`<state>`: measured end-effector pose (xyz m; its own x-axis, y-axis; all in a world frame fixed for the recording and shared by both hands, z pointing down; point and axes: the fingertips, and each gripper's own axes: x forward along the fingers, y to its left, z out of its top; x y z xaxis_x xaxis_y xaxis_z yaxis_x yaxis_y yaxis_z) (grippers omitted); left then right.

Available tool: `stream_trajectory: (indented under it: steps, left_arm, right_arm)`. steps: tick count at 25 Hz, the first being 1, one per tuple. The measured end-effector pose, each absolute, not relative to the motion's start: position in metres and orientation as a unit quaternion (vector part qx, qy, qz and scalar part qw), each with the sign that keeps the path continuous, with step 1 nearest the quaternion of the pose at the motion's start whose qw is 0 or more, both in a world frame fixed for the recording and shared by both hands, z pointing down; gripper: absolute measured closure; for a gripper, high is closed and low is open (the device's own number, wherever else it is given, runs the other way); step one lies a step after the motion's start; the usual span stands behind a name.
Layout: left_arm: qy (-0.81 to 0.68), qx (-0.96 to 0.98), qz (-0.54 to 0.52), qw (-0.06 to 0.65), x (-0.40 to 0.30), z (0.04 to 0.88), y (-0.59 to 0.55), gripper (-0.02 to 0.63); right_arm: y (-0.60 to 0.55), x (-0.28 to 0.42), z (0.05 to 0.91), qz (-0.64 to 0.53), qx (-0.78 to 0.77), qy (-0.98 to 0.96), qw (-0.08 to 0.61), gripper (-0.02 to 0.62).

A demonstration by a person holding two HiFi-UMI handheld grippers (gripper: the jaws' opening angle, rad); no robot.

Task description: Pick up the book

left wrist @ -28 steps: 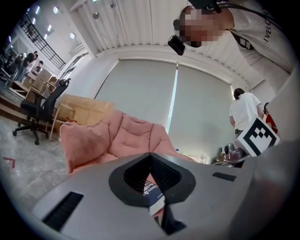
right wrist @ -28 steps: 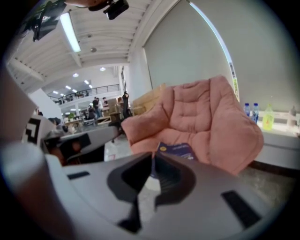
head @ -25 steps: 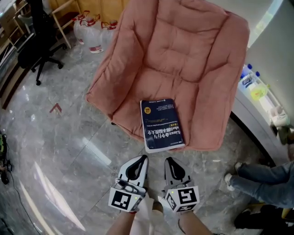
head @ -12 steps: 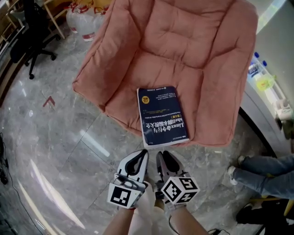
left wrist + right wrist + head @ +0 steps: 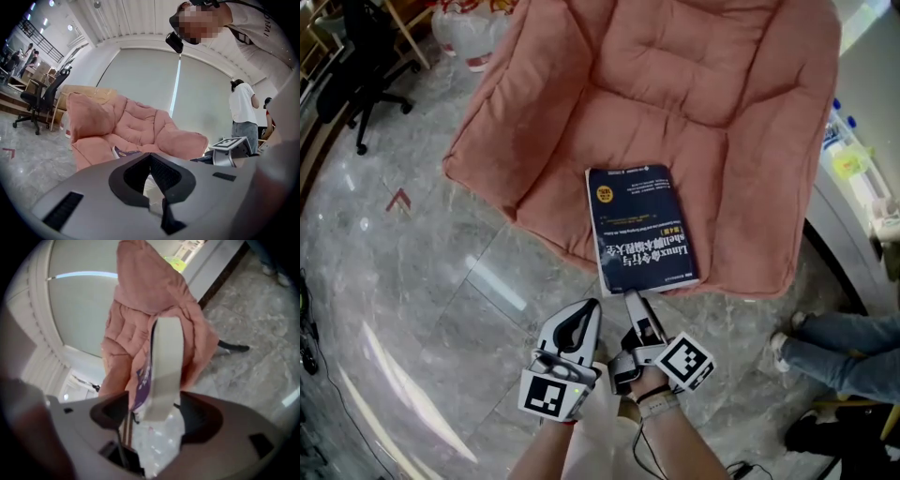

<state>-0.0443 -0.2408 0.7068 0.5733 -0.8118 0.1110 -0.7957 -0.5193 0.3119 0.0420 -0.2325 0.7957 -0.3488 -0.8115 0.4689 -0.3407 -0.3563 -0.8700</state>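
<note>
A dark blue book [image 5: 642, 228] with white print lies flat on the front of the pink padded chair's seat [image 5: 675, 84]. My right gripper [image 5: 636, 305] is rolled onto its side at the book's near edge. Its jaws have just been opening. In the right gripper view the book's pale page edge [image 5: 161, 371] stands between the open right gripper's [image 5: 157, 411] jaws, with gaps on both sides. My left gripper [image 5: 586, 314] hangs shut beside it over the floor, short of the chair. The left gripper view shows the left gripper [image 5: 150, 157] empty, with the book [image 5: 123, 151] beyond it.
Grey marble floor [image 5: 422, 281] surrounds the chair. A black office chair [image 5: 347, 66] and plastic bags [image 5: 469, 23] stand at the far left. A white counter [image 5: 853, 216] runs along the right. A person's legs in jeans [image 5: 844, 352] are close at the right.
Both grippers have sunk toward the book's near edge. The right gripper has rolled onto its side and gone from shut to open around that edge. The left stays shut.
</note>
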Motion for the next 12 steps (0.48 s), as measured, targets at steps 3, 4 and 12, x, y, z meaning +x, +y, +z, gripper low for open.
stream_trajectory:
  steps: [3,4,12]
  left_arm:
    - [-0.463,0.870,-0.024,0.166,-0.047,0.710,-0.245,0.595]
    - [-0.463,0.871,-0.023,0.165,-0.046,0.711,-0.246,0.595]
    - [-0.460,0.872,-0.022,0.167,-0.042,0.715,-0.256,0.595]
  right_arm:
    - [-0.239,0.042,0.803,-0.635,-0.537,0.515,0.209,0.256]
    - [-0.242,0.042,0.806,-0.639,-0.534,0.509,0.219,0.255]
    - [-0.260,0.034,0.824,-0.664,-0.504,0.479,0.276,0.256]
